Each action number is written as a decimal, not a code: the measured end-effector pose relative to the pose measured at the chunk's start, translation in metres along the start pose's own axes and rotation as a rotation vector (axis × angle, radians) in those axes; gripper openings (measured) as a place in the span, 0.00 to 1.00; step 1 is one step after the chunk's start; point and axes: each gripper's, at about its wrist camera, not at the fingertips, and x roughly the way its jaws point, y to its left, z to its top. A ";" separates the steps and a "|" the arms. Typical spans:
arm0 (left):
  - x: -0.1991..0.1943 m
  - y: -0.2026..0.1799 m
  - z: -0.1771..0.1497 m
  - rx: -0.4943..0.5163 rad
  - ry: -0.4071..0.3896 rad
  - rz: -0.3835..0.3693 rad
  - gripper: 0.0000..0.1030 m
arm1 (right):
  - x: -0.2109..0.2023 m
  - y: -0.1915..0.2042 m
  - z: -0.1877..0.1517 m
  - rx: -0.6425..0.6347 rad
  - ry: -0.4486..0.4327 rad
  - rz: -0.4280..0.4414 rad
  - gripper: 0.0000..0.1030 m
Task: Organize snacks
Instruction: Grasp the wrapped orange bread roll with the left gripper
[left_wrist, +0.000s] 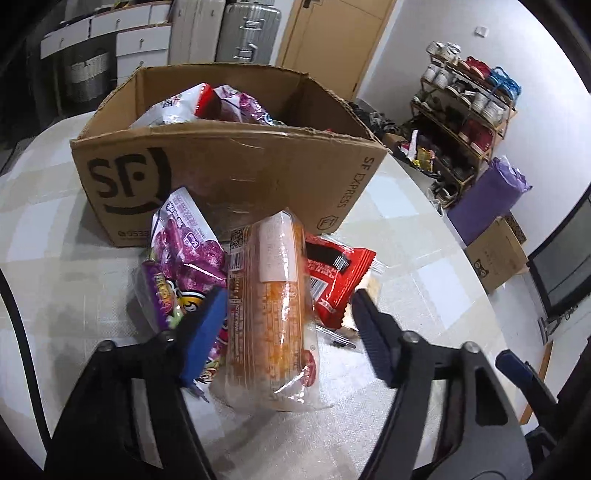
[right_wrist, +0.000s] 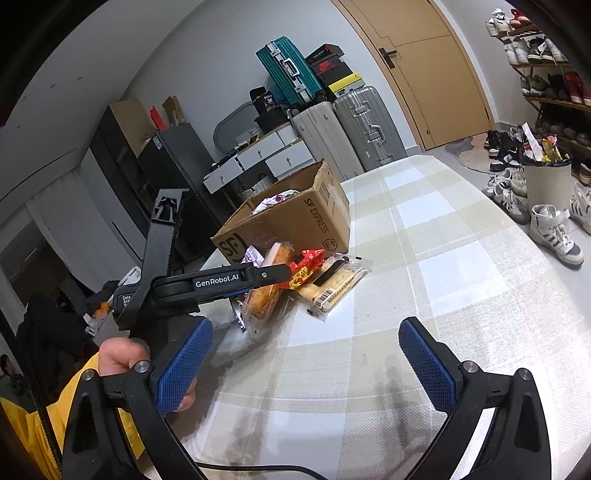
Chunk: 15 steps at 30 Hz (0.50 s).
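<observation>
Between open left gripper (left_wrist: 288, 325) fingers: bread pack (left_wrist: 271, 306), long axis toward box (left_wrist: 229, 173).

The cardboard box (left_wrist: 229, 173) hides most of the snack bags inside it. The bread packet (left_wrist: 271, 302) covers part of the purple bag (left_wrist: 184, 258) and red packet (left_wrist: 338, 273).

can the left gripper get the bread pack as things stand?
Probably yes. The left gripper is open with its pads on either side of the bread pack, which lies on top of the pile on the table. Nothing sits between; the purple bag crowds the left pad.
</observation>
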 end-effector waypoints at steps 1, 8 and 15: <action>0.002 -0.001 0.001 0.011 0.003 -0.009 0.58 | 0.001 0.000 0.000 -0.001 0.002 0.001 0.99; 0.010 0.004 -0.003 0.047 -0.003 0.003 0.38 | 0.005 0.003 0.001 -0.013 0.012 -0.003 0.99; 0.000 -0.003 -0.028 0.141 -0.049 0.040 0.32 | 0.009 0.008 0.003 -0.033 0.025 -0.014 0.99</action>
